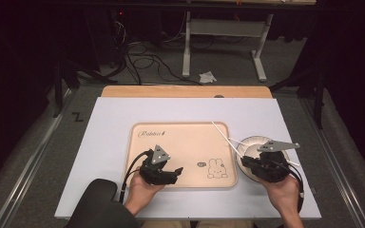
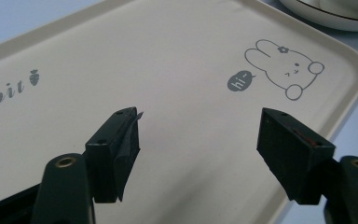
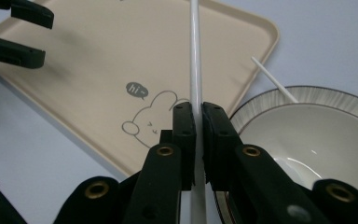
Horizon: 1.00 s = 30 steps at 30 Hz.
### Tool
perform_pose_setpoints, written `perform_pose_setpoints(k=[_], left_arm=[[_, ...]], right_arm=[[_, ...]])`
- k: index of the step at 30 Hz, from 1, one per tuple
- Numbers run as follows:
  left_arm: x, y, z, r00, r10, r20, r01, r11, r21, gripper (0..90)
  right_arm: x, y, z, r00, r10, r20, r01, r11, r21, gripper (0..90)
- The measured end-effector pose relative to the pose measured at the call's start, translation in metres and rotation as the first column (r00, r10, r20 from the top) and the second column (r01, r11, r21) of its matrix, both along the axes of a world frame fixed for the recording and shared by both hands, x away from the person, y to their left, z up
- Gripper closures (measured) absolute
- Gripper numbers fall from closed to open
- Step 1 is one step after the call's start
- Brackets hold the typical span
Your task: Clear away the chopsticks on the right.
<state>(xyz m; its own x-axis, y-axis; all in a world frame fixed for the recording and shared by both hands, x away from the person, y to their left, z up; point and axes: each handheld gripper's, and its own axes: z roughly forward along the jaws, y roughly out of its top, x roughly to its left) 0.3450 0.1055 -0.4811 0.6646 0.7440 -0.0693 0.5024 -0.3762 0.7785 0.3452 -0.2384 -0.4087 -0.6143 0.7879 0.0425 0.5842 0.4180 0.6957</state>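
The right claw [image 3: 198,122] pinches one white chopstick [image 3: 195,56] over the tray [image 1: 145,164] edge; the other [image 3: 275,80] rests on the bowl [image 3: 349,109]. Thin, stiff, slick — best gripped near the middle. The left claw [image 2: 198,140] hangs wide open — empty.

The tray [image 1: 180,156] is pale beige, printed in grey with a line-drawn rabbit [image 2: 284,67] (a dark "hi" bubble just beside it) and script lettering with a small carrot. Beside the tray, the bowl [image 3: 317,126] is white with a thin dark rim line. Both chopsticks [image 3: 195,56] are white; both tongs [image 2: 200,140] black. The table [image 1: 109,123] is light blue-grey.
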Motion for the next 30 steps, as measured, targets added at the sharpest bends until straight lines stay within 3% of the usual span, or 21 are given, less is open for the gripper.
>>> perform_pose_setpoints(k=[5, 19, 25, 30], left_arm=[[-0.009, 0.008, 0.003, 0.9997, 0.008, 0.025, -0.008, 1.0000, -0.004, 29.7], [-0.019, 0.019, 0.002, 0.9981, 0.056, 0.025, -0.056, 0.9984, -0.006, 29.3], [-0.026, 0.026, 0.002, 0.9953, 0.092, 0.032, -0.092, 0.9958, -0.002, 29.3], [-0.030, 0.031, 0.005, 0.9936, 0.109, 0.031, -0.108, 0.9938, -0.024, 29.3]], right_arm=[[0.004, 0.017, -0.004, 0.9998, 0.017, 0.011, -0.017, 0.9998, -0.003, 85.9], [0.025, 0.045, -0.020, 0.9975, 0.045, -0.054, -0.046, 0.9989, -0.010, 85.9], [0.035, 0.062, -0.034, 0.9948, 0.032, -0.097, -0.036, 0.9983, -0.046, 85.9], [0.042, 0.076, -0.049, 0.9952, 0.017, -0.096, -0.024, 0.9970, -0.074, 85.9]])
